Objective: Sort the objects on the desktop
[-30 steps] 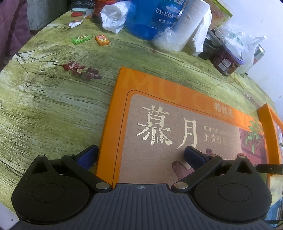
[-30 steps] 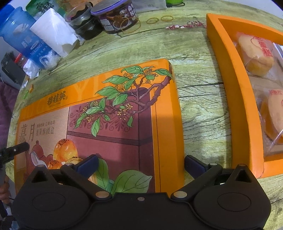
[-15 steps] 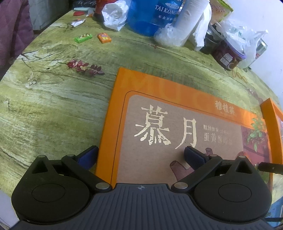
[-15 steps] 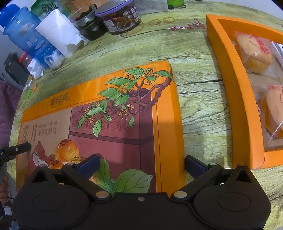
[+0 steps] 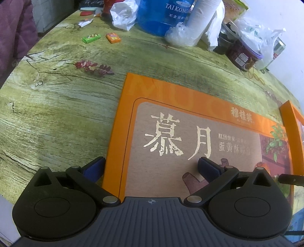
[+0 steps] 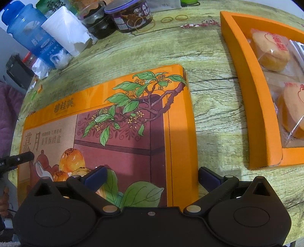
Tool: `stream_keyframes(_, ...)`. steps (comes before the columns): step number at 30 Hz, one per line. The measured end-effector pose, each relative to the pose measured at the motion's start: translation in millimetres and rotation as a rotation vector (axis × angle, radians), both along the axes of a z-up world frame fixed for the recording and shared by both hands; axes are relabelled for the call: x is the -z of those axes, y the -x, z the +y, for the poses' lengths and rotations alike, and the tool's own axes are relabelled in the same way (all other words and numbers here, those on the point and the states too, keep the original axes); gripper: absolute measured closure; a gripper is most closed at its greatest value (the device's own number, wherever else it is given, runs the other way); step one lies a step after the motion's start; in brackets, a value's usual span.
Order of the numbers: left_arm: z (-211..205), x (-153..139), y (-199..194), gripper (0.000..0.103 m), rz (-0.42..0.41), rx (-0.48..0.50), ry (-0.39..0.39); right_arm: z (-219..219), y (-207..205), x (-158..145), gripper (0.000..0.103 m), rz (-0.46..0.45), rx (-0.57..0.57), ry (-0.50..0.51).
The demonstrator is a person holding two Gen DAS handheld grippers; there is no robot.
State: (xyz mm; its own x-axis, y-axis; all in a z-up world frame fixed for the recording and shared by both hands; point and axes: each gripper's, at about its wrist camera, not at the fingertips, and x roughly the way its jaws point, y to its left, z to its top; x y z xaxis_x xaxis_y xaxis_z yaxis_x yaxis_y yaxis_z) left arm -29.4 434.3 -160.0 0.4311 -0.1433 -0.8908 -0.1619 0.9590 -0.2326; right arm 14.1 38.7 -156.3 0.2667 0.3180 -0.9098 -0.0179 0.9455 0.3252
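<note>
A flat orange gift-box lid (image 5: 190, 123) with gold characters and a leafy branch print (image 6: 123, 133) lies over the green wood-grain table. My left gripper (image 5: 151, 161) is open and straddles the lid's left edge, its left finger (image 5: 95, 167) against the lid's outer side. My right gripper (image 6: 152, 171) is open across the lid's right edge, its right finger (image 6: 207, 176) just outside that edge. To the right sits the orange box base (image 6: 245, 76), holding wrapped round pastries (image 6: 269, 49).
Along the table's back edge stand a blue water bottle (image 5: 163, 15), a paper roll (image 5: 201, 20), a dark jar (image 5: 243, 55) and plastic bags (image 5: 123, 13). Two small candy packs (image 5: 91, 38) lie at the far left. Rubber bands (image 6: 167, 19) lie near the jar.
The lid keeps its place between both grippers while the table slides beneath it. The gap between the lid and the box base has narrowed.
</note>
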Motion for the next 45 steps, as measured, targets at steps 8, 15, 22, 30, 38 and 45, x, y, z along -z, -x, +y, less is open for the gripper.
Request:
stream_keyframes(8, -1.5, 0.8, -0.7, 0.0, 0.0, 0.018, 0.0, -6.0, 6.4, 0.0, 0.001, 0.008, 0.026, -0.015)
stream_keyframes(15, -0.8, 1.2, -2.7, 0.0, 0.004, 0.03, -0.003, 0.5, 15.1, -0.6, 0.0, 0.014, -0.008, 0.01)
stream_keyframes(22, 2.3, 0.2, -5.9, 0.0, 0.013, 0.025, 0.001, -0.7, 17.3, 0.0, 0.0, 0.013, -0.009, 0.004)
stream_keyframes(30, -5.4, -3.9, -15.1, 0.0, 0.001, 0.053, -0.059, -3.6, 17.6, 1.5, 0.0, 0.018, -0.01, -0.015)
stream_keyframes(38, -3.8, -2.4, -16.0, 0.0, 0.004, 0.056, -0.052, -4.7, 17.1, -1.0, 0.002, 0.011, -0.007, -0.011)
stream_keyframes(45, -3.6, -2.4, -16.0, 0.0, 0.005, 0.058, -0.05, -2.0, 15.0, -4.3, 0.003, -0.012, -0.02, 0.011)
